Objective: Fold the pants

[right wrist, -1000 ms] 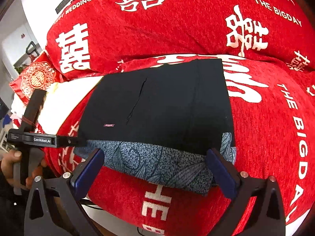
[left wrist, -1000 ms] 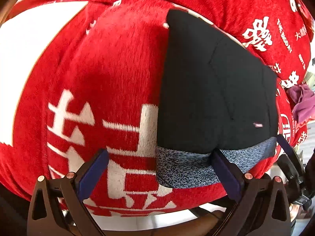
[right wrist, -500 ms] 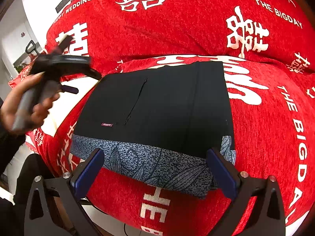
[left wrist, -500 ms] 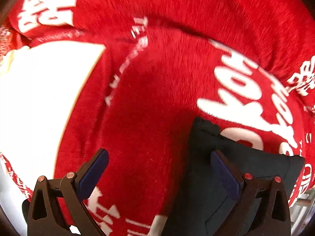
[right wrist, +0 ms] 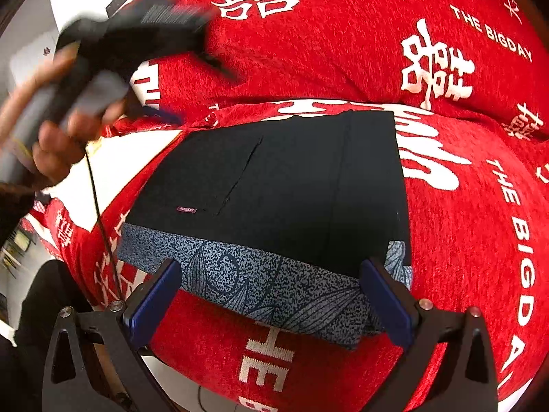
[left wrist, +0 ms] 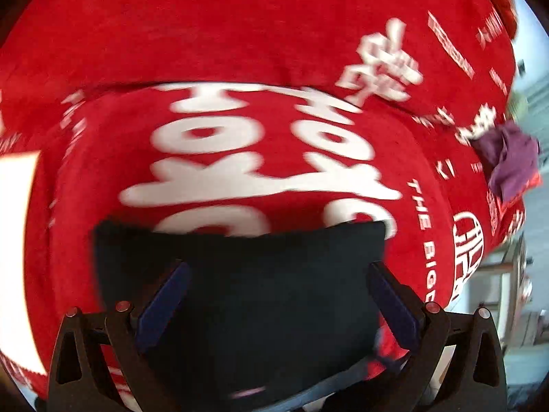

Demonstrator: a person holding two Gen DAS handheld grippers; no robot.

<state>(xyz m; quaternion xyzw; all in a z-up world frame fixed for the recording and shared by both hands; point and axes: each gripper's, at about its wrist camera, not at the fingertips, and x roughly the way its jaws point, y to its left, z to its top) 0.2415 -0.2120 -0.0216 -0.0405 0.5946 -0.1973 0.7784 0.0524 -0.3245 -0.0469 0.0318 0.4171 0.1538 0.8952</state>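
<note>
Folded black pants with a speckled blue-grey leaf-print waistband point(right wrist: 274, 202) lie as a flat rectangle on the plush red velvet sofa cover with white woven lettering point(right wrist: 463, 240), waistband toward you. Your left gripper point(left wrist: 274, 295) hovers over the dark cloth's far edge, jaws wide apart and empty, your hand point(right wrist: 51, 130) blurred and raised at the pants' left side. Your right gripper point(right wrist: 271, 295) sits low at the waistband, its blue-padded jaws apart, holding nothing.
</note>
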